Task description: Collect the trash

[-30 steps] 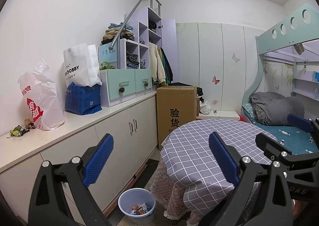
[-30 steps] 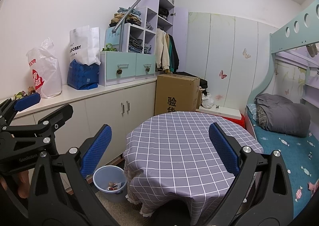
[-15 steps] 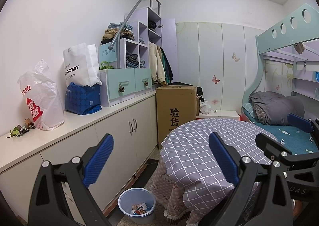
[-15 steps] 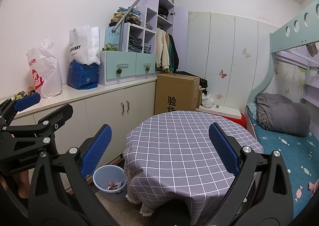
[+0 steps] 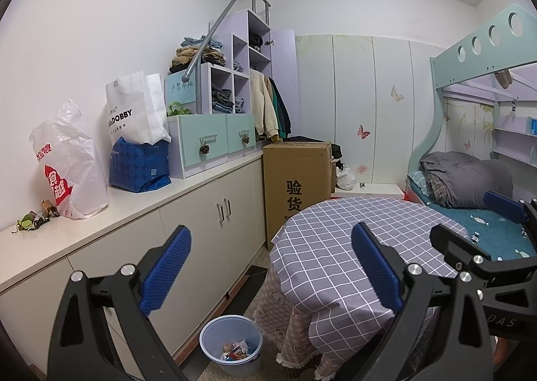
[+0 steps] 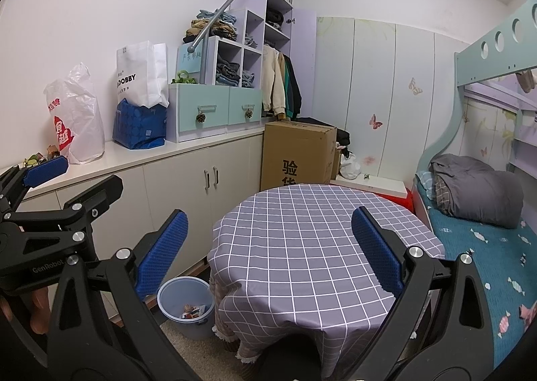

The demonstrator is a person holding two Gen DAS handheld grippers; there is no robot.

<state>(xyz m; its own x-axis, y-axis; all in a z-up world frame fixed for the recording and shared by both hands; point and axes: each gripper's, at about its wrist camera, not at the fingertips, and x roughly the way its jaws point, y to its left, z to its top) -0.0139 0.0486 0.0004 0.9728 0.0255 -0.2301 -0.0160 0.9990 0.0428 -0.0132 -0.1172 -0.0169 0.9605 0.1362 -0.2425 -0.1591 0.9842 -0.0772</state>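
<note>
Trash lies as small crumpled wrappers on the white counter, at its near left end, just beside a white plastic bag with red print. More wrappers sit inside the blue bin on the floor, between the cabinet doors and the round table with its grey checked cloth.

Left gripper: jaws spread wide, nothing between the blue pads. Right gripper: jaws spread wide, empty, held above the table's near edge.

Farther along the counter stand a blue bag, a white paper bag and a drawer unit. Beyond the table stand a cardboard box and a bunk bed.
</note>
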